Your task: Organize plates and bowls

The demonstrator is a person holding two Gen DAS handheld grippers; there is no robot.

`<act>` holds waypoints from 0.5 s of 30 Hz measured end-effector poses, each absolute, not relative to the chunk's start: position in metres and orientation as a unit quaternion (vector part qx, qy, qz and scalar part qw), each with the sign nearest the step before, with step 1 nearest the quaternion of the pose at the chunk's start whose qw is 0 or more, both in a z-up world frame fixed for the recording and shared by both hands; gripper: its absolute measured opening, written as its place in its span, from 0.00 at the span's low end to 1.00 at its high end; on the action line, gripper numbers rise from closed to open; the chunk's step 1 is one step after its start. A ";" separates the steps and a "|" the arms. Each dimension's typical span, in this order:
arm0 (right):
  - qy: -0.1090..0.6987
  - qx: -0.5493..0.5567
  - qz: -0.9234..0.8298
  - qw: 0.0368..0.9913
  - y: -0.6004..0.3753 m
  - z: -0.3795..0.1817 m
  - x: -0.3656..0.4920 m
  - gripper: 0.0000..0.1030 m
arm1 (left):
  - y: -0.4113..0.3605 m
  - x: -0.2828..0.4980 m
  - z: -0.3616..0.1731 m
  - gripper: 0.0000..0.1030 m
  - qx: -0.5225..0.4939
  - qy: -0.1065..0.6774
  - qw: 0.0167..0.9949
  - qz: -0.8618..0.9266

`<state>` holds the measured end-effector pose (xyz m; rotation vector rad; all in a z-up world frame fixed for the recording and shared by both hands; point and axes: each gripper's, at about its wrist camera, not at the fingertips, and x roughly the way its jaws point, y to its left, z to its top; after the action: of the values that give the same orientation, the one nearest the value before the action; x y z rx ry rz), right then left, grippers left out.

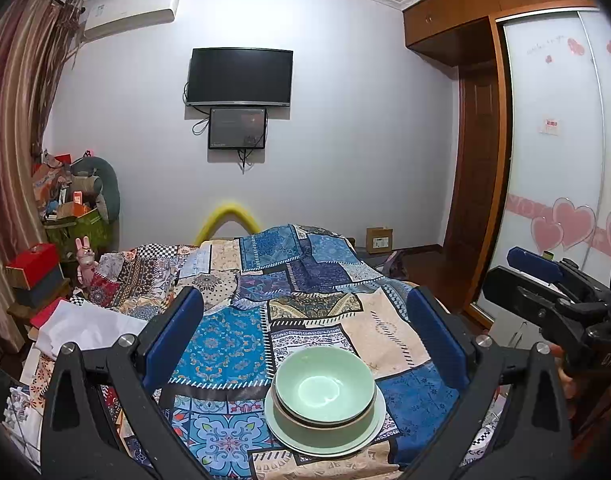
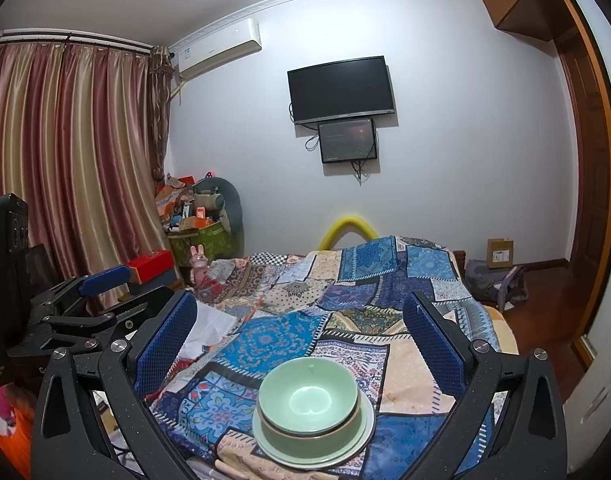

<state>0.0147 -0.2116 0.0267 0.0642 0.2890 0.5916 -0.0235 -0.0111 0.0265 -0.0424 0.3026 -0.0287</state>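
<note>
Honestly, main risk: soft patchwork bedspread (image 1: 225, 344) under the stack, so any nudge could tip the nested green bowls (image 1: 325, 392) off the plate (image 1: 369, 432), which sits near the bed's front edge. Left gripper (image 1: 305, 328) & right gripper (image 2: 301, 328) both hover above, level, aimed fwd, fingers spread wide, holding nothing.

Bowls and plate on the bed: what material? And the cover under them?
Bowls: look like glazed ceramic, pale green, glossy; light glints in the top bowl's well, and a brownish rim edge shows.
Plate: same green glaze, likely ceramic too.
Cover: printed patchwork fabric, matte, with folds and wrinkles.
</note>
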 end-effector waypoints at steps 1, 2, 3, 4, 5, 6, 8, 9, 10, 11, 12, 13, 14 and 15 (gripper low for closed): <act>0.142 0.032 0.291 0.946 -0.212 0.027 0.015 1.00 | -0.011 -0.023 0.027 1.00 -0.021 0.150 0.988 -0.014; 0.142 0.033 0.291 0.946 -0.212 0.027 0.015 1.00 | -0.012 -0.023 0.027 1.00 -0.021 0.150 0.988 -0.014; 0.141 0.032 0.291 0.946 -0.212 0.027 0.014 1.00 | -0.012 -0.023 0.027 1.00 -0.020 0.150 0.988 -0.014; 0.142 0.032 0.291 0.946 -0.211 0.026 0.014 1.00 | -0.012 -0.023 0.027 1.00 -0.020 0.150 0.988 -0.015; 0.141 0.032 0.290 0.946 -0.211 0.026 0.014 1.00 | -0.012 -0.023 0.027 1.00 -0.020 0.150 0.988 -0.015; 0.141 0.031 0.290 0.946 -0.211 0.026 0.014 1.00 | -0.012 -0.023 0.027 1.00 -0.020 0.150 0.988 -0.014; 0.140 0.029 0.286 0.948 -0.211 0.027 0.014 1.00 | -0.011 -0.023 0.027 1.00 -0.021 0.150 0.988 -0.014; 0.139 0.030 0.286 0.948 -0.212 0.027 0.014 1.00 | -0.011 -0.023 0.027 1.00 -0.021 0.150 0.988 -0.014; 0.139 0.030 0.286 0.948 -0.212 0.027 0.014 1.00 | -0.011 -0.023 0.027 1.00 -0.022 0.150 0.988 -0.015; 0.140 0.031 0.286 0.947 -0.212 0.027 0.014 1.00 | -0.011 -0.024 0.027 1.00 -0.022 0.149 0.988 -0.016; 0.140 0.032 0.286 0.947 -0.213 0.027 0.014 1.00 | -0.011 -0.024 0.028 1.00 -0.023 0.149 0.988 -0.016; 0.141 0.032 0.286 0.947 -0.213 0.026 0.015 1.00 | -0.011 -0.024 0.028 1.00 -0.023 0.148 0.989 -0.016; 0.141 0.032 0.286 0.947 -0.212 0.026 0.014 1.00 | -0.010 -0.024 0.028 1.00 -0.023 0.147 0.989 -0.016; 0.142 0.032 0.286 0.947 -0.212 0.026 0.015 1.00 | -0.010 -0.024 0.028 1.00 -0.023 0.147 0.989 -0.016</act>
<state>0.0145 -0.2121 0.0264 0.0657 0.2892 0.5817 -0.0240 -0.0099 0.0281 -0.0452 0.2949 -0.0327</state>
